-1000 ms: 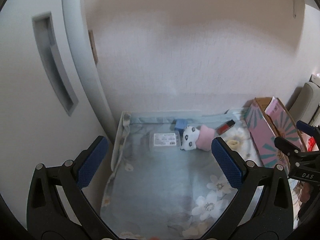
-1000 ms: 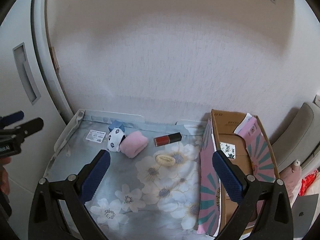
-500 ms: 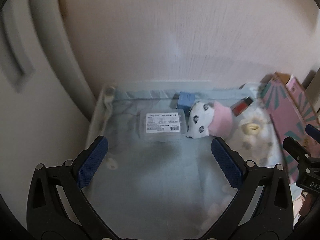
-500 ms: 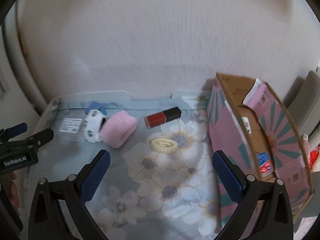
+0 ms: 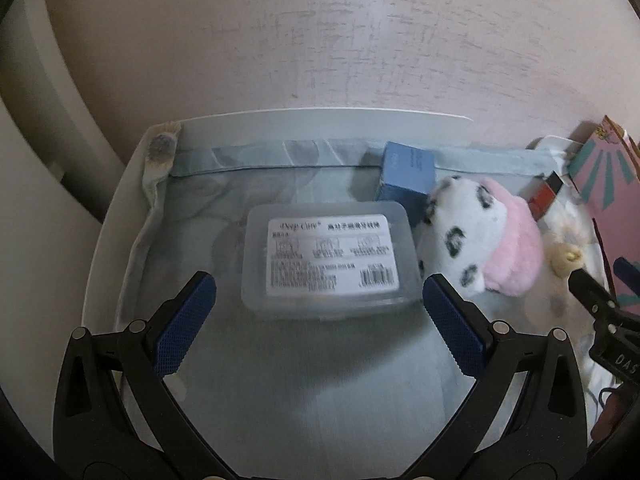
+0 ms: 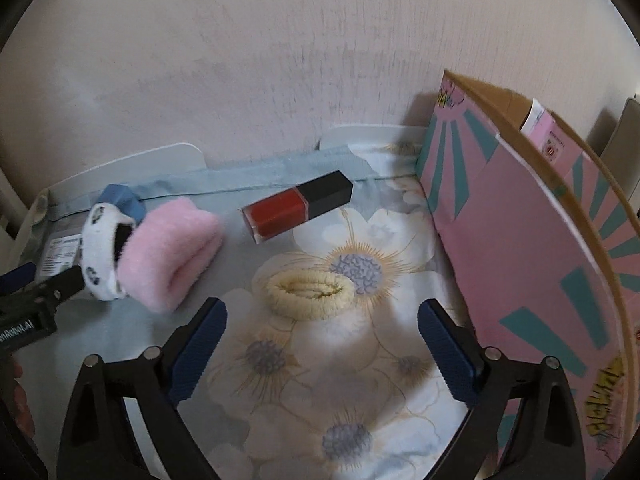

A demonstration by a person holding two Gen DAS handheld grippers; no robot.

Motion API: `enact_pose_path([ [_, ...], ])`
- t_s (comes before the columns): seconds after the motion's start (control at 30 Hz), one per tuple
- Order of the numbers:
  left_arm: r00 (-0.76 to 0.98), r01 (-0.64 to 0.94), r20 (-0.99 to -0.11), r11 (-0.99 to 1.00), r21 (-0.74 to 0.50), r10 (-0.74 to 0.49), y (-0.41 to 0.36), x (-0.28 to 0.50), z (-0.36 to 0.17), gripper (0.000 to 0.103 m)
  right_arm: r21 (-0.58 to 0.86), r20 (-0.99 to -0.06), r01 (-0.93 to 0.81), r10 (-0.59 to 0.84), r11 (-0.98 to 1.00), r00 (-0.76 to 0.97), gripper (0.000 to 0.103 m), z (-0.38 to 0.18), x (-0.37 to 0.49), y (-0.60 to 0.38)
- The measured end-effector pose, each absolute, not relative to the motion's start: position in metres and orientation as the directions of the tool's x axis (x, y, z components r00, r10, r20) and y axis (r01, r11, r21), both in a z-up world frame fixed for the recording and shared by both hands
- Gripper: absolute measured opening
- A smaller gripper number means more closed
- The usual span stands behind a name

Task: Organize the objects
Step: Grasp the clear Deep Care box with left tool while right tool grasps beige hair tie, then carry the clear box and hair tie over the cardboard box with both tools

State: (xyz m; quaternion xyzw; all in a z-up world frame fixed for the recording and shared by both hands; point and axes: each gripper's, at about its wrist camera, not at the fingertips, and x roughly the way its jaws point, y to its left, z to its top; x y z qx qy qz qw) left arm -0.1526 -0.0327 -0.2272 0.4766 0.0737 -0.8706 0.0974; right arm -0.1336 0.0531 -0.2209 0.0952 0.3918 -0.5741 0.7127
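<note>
A clear plastic box [image 5: 326,258] with a white label lies on the flowered cloth, just ahead of my left gripper [image 5: 318,306], which stands open and empty. To the box's right lie a pink-and-spotted fluffy band [image 5: 486,240] and a small blue box [image 5: 406,174]. In the right wrist view a pale yellow hair scrunchie [image 6: 310,290] lies just ahead of my right gripper [image 6: 320,334]; its jaws are closing, still wide, with nothing between the pads. Behind it lies a red lip-gloss tube [image 6: 298,204]. The fluffy band [image 6: 156,254] is at the left.
A pink and teal cardboard box [image 6: 532,236] stands open along the right edge of the cloth. A plain wall runs close behind. The white tray rim [image 5: 120,208] borders the cloth at the left. Each gripper's tip shows at the edge of the other's view.
Both grippers have dropped lower and closer to the cloth. The plastic box now fills the left view's middle; the scrunchie sits just before the right fingers, which have narrowed slightly.
</note>
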Motion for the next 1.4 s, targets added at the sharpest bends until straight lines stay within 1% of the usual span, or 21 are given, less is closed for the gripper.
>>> enact_pose_path([
  [0.1,-0.529,0.242,-0.844,-0.969,-0.054,-0.086,-0.038,-0.159,-0.230,0.103,-0.302,-0.676,0.900,-0.737,0.314,0.030,0.088,-0.224,-0.133,0.045],
  [0.17,-0.528,0.241,-0.844,-0.969,-0.049,-0.089,-0.040,-0.164,-0.231,0.103,-0.304,-0.678,0.901,-0.735,0.311,0.024,0.081,-0.226,-0.131,0.041],
  [0.43,-0.502,0.257,-0.863,-0.963,-0.085,-0.058,-0.047,-0.180,-0.238,0.103,-0.296,-0.684,0.910,-0.730,0.290,0.010,0.067,-0.232,-0.130,0.035],
  [0.5,-0.493,0.270,-0.869,-0.957,-0.107,-0.042,-0.050,-0.182,-0.240,0.103,-0.297,-0.680,0.910,-0.733,0.288,0.011,0.062,-0.231,-0.130,0.036],
  [0.57,-0.482,0.286,-0.876,-0.950,-0.129,-0.026,-0.053,-0.183,-0.243,0.102,-0.294,-0.677,0.910,-0.736,0.291,0.017,0.053,-0.231,-0.129,0.037],
  [0.63,-0.479,0.293,-0.878,-0.946,-0.140,-0.019,-0.054,-0.182,-0.244,0.101,-0.291,-0.677,0.911,-0.736,0.293,0.020,0.047,-0.230,-0.129,0.038],
  [0.77,-0.486,0.288,-0.874,-0.948,-0.134,-0.024,-0.052,-0.178,-0.243,0.100,-0.287,-0.677,0.912,-0.735,0.293,0.023,0.039,-0.229,-0.131,0.040],
  [0.9,-0.494,0.285,-0.869,-0.949,-0.134,-0.026,-0.052,-0.173,-0.241,0.100,-0.267,-0.677,0.918,-0.735,0.292,0.037,0.037,-0.222,-0.135,0.042],
  [1.07,-0.537,0.270,-0.843,-0.953,-0.137,-0.031,-0.050,-0.162,-0.220,0.100,-0.251,-0.667,0.918,-0.742,0.306,0.065,0.037,-0.203,-0.136,0.052],
  [1.3,-0.600,0.234,-0.800,-0.962,-0.139,-0.030,-0.041,-0.136,-0.160,0.100,-0.234,-0.618,0.889,-0.766,0.393,0.176,0.037,-0.140,-0.128,0.102],
  [1.4,-0.630,0.217,-0.776,-0.967,-0.136,-0.032,-0.042,-0.125,-0.129,0.100,-0.243,-0.599,0.868,-0.770,0.434,0.217,0.037,-0.108,-0.122,0.105],
])
